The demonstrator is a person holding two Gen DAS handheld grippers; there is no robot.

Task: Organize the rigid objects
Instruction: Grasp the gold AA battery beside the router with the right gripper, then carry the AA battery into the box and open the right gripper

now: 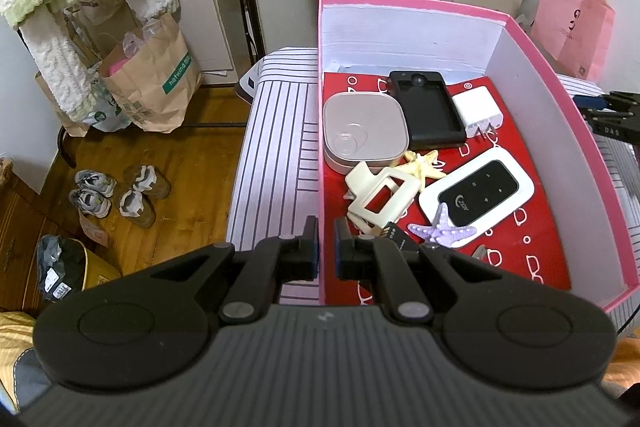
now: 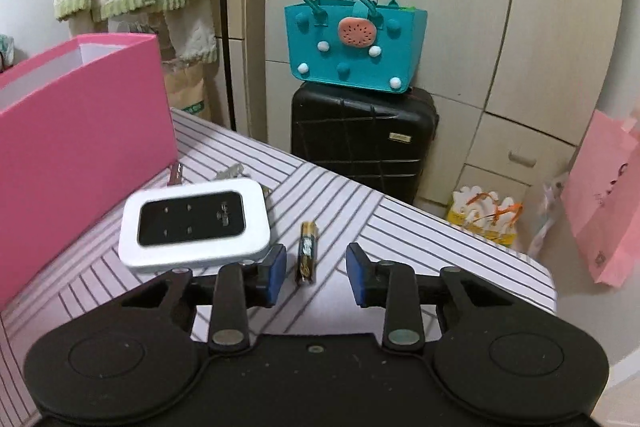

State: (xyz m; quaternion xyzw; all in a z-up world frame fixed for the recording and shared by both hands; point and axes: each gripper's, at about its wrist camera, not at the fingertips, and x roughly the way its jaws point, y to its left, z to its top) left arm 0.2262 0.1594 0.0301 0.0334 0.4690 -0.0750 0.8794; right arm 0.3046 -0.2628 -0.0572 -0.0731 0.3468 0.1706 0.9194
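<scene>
A pink box (image 1: 412, 3) with a red lining stands on the striped bed cover (image 1: 272, 155). Inside lie a beige square case (image 1: 364, 131), a black phone case (image 1: 430, 111), a white charger (image 1: 478, 111), a cream hair claw (image 1: 380, 195), a white pocket router (image 1: 480, 191) and a purple starfish (image 1: 442, 231). My left gripper (image 1: 326, 243) is shut on the box's left wall. In the right wrist view a battery (image 2: 306, 255) lies on the cover between the fingers of my right gripper (image 2: 316, 261), which is open with its pads clear of it. A second white router (image 2: 194, 221) lies to its left, beside the pink box (image 2: 80, 115).
A teal felt bag (image 2: 352, 47) sits on a black suitcase (image 2: 360, 139) beyond the bed's far edge. A pink paper bag (image 2: 604, 199) hangs at the right. Small metal items (image 2: 230, 171) lie near the box. Shoes (image 1: 116, 195) and paper bags (image 1: 148, 83) stand on the wooden floor at the left.
</scene>
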